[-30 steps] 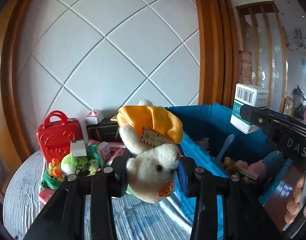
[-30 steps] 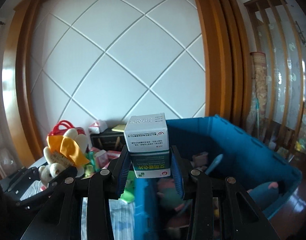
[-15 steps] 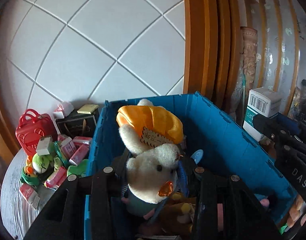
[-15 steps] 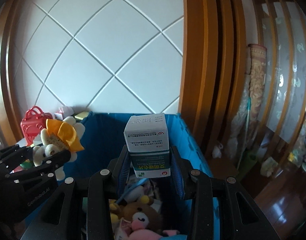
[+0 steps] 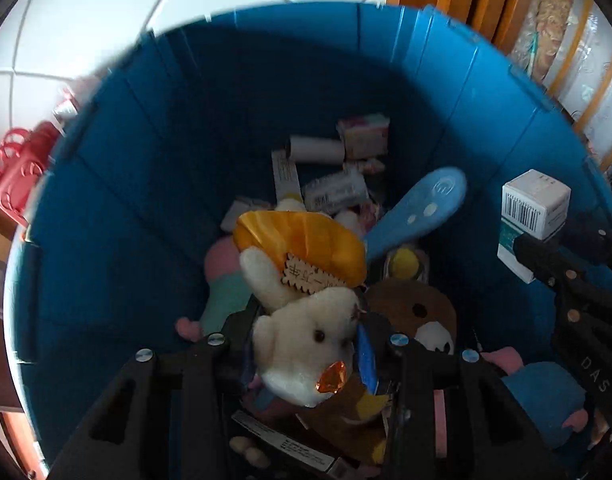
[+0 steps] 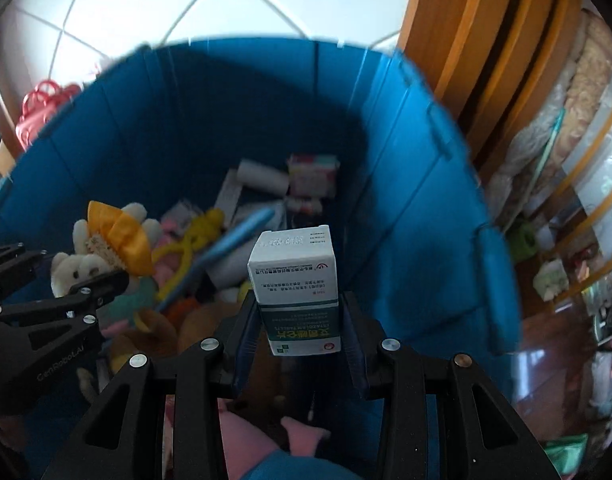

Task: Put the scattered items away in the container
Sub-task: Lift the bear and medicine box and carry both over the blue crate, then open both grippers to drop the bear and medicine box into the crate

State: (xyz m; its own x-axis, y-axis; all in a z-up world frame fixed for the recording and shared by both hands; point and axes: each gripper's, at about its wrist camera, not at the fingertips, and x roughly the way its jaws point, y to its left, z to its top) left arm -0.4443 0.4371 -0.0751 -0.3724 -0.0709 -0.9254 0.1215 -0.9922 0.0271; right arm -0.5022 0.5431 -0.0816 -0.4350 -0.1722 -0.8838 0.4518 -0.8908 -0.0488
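Observation:
My left gripper [image 5: 304, 340] is shut on a white plush bear with an orange bow [image 5: 302, 312] and holds it above the inside of the blue bin [image 5: 118, 200]. My right gripper [image 6: 300, 332] is shut on a white and green medicine box [image 6: 296, 280], also over the bin [image 6: 417, 208]. The box and right gripper show at the right of the left wrist view [image 5: 529, 220]. The bear and left gripper show at the left of the right wrist view [image 6: 94, 252].
The bin holds several plush toys, small boxes, a white tube [image 5: 315, 150] and a blue paddle-shaped item [image 5: 417, 212]. A red toy basket [image 5: 18, 168] stands outside the bin at the left. Wooden framing [image 6: 477, 52] and cluttered floor lie to the right.
Both grippers have moved forward and tilted down over the bin, still holding the bear and the box. The table items at the left have slid out of view.

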